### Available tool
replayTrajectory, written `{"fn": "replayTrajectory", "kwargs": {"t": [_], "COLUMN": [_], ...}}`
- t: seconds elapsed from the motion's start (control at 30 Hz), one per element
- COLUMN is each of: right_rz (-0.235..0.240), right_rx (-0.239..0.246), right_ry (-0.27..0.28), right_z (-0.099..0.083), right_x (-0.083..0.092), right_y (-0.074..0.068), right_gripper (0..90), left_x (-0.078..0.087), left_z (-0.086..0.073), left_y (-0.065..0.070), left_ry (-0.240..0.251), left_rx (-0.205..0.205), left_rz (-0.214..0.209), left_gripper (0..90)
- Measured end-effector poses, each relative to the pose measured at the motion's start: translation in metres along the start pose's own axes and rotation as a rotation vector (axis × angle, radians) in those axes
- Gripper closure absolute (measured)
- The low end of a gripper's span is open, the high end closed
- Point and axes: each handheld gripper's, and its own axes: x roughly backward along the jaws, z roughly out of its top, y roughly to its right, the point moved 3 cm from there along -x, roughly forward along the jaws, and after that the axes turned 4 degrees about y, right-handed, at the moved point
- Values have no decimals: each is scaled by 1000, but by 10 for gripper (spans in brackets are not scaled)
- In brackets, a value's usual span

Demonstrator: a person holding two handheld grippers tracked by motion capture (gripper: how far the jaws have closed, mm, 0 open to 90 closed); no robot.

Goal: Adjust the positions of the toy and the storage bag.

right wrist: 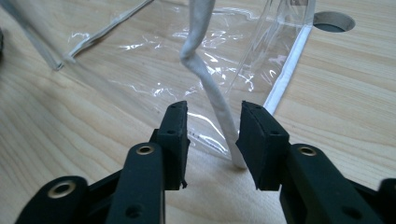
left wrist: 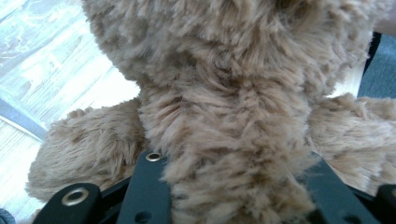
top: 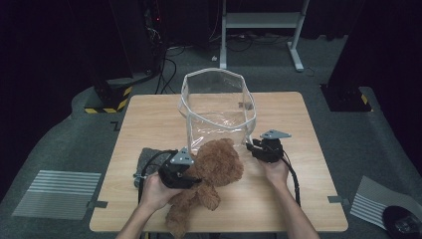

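A wooden table [top: 149, 119] is seen in the high view, standing on a grey floor [top: 59, 149]. Near the far middle of the table a clear plastic bag [top: 219, 107] with a white edge is set upright, and its mouth is open to the top. Just in front of the bag, touching its lower wall, a brown teddy bear [top: 211, 174] is lying; its head is turned to the bag and its legs reach to the near edge of the table. A grey cloth [top: 147, 160] is partly hidden at the left of the bear, under the left gripper.

The left gripper [top: 185, 180] is held against the left side of the bear. In the left gripper view the fur of the bear [left wrist: 224, 121] is pressed between the two black jaws, so the body of the bear is pinched by them.

The right gripper [top: 255, 146] is placed at the near right corner of the bag. In the right gripper view the white edge [right wrist: 219, 107] of the bag is standing between the jaws, which are spread. The edge is very close to the right pad [right wrist: 257, 140], but it is not squeezed; the left pad [right wrist: 175, 135] is apart from it.
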Motion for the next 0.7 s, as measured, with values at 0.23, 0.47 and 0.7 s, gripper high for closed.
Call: {"fn": "replayTrajectory", "kwargs": {"t": [0.23,0.47,0.7], "right_rz": [17,-12,-4], "right_rx": [11,22,29], "right_ry": [8,7,-29], "right_z": [2,1,-4], "right_x": [-3,-5,-11], "right_y": [2,5,6], "right_gripper": [653,702,774], "left_x": [8,12,12], "left_z": [1,0,0], "left_y": [-2,-4,-4], "left_ry": [26,38,36], "left_rx": [8,24,23], "left_rz": [-4,-5,-3], "left_gripper": [655,654,650]}}
